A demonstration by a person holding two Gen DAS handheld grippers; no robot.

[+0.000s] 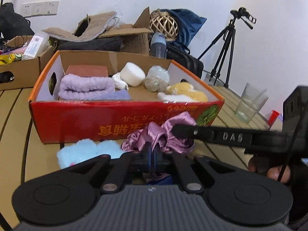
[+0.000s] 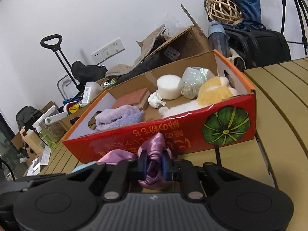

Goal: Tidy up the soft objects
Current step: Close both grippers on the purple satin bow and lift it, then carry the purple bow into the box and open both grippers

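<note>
Pink satin cloth (image 1: pixel 161 134) sits pinched by both the left gripper (image 1: pixel 153 155) and right gripper (image 2: pixel 154 166), before the red box (image 2: pixel 173 136).

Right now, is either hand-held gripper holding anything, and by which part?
Both pinch the purple satin cloth: the left hand-held gripper grips its near edge, the right hand-held gripper a bunched fold at another spot.
</note>
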